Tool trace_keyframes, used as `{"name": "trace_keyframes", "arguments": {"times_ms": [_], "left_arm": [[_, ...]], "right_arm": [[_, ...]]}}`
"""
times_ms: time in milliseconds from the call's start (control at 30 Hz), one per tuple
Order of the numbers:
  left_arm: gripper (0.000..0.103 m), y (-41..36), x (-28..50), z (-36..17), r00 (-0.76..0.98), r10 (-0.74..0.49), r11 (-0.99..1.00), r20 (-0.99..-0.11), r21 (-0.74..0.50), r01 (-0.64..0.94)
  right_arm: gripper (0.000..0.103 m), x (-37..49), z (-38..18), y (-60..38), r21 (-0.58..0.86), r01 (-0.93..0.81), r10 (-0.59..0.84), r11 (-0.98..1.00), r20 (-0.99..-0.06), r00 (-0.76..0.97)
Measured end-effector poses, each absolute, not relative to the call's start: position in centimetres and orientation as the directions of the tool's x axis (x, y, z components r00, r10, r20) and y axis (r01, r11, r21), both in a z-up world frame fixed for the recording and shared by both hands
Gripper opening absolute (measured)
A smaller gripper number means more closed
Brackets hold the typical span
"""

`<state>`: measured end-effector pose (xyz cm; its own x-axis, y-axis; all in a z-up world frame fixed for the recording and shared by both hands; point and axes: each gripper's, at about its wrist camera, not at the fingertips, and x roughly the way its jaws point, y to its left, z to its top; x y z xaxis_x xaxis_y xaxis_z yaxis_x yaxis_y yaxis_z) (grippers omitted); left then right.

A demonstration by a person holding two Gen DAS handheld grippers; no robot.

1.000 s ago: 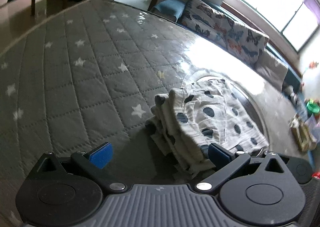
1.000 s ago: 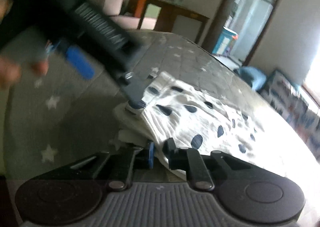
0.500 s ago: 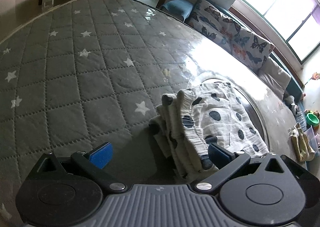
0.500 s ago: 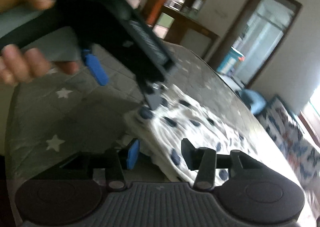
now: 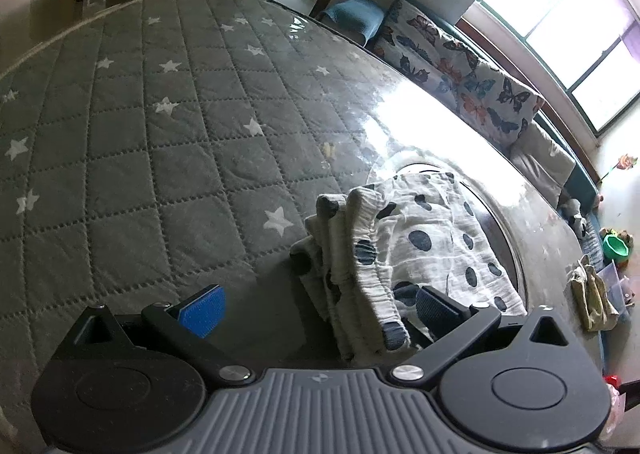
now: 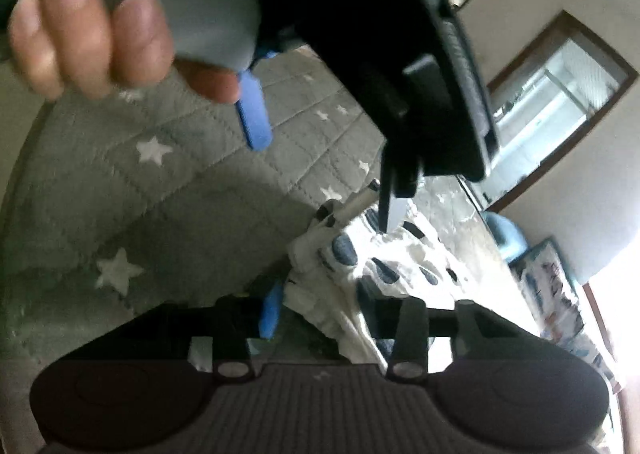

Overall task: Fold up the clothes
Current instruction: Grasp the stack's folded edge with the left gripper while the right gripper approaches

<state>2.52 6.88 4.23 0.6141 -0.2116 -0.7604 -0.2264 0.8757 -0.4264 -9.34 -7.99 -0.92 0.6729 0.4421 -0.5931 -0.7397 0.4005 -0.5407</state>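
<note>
The star-quilted bench [image 5: 168, 157] carries the polka-dot garment [image 5: 404, 246], folded in stacked layers near its edge. Left tool [image 5: 316, 304] and right tool [image 6: 320, 312] gape wide, empty; any further fold needs all layers pinched together.

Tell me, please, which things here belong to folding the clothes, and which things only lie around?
Belonging to the job:
- spotted garment, folded on the table
- left gripper, open
- right gripper, open

Only lying around:
- star-patterned quilted cover
- butterfly cushion
- green bowl
</note>
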Motion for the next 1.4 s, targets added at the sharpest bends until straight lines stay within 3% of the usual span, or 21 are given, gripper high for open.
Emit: {"name": "trace_keyframes", "arguments": {"times_ms": [33, 133, 333, 733, 1133, 1233, 1400], "left_arm": [[0.103, 6.9, 2.5, 4.1, 0.613, -0.210, 0.875, -0.762, -0.426, -0.230], [0.103, 7.0, 2.6, 3.7, 0.613, -0.226, 0.859, -0.757, -0.452, -0.242], [0.103, 7.4, 2.5, 3.2, 0.645, -0.282, 0.788, -0.711, -0.555, -0.267], [0.103, 8.9, 2.0, 0.9, 0.673, -0.378, 0.583, -0.636, -0.728, -0.361], [0.101, 7.8, 3.7, 0.1, 0.670, -0.462, 0.510, -0.581, -0.792, -0.335], [0.084, 7.5, 4.4, -0.6, 0.665, -0.497, 0.479, -0.557, -0.815, -0.325], [0.048, 7.6, 4.7, -1.6, 0.665, -0.512, 0.454, -0.543, -0.829, -0.327]], "right_arm": [[0.023, -9.2, -0.6, -8.4, -0.498, -0.750, 0.456, 0.435, -0.597, 0.660], [0.015, -8.8, 0.6, -9.6, -0.351, -0.769, 0.500, 0.534, -0.603, 0.622], [0.013, -7.7, 1.9, -11.5, -0.199, -0.766, 0.542, 0.612, -0.600, 0.589], [0.012, -5.0, 4.2, -15.6, -0.119, -0.744, 0.573, 0.658, -0.561, 0.597], [0.012, 0.8, 5.8, -14.4, -0.079, -0.738, 0.591, 0.670, -0.544, 0.595], [0.012, 1.5, 5.6, -14.4, -0.071, -0.741, 0.595, 0.668, -0.547, 0.589], [0.012, 2.5, 5.3, -14.7, -0.053, -0.748, 0.602, 0.662, -0.557, 0.572]]}}
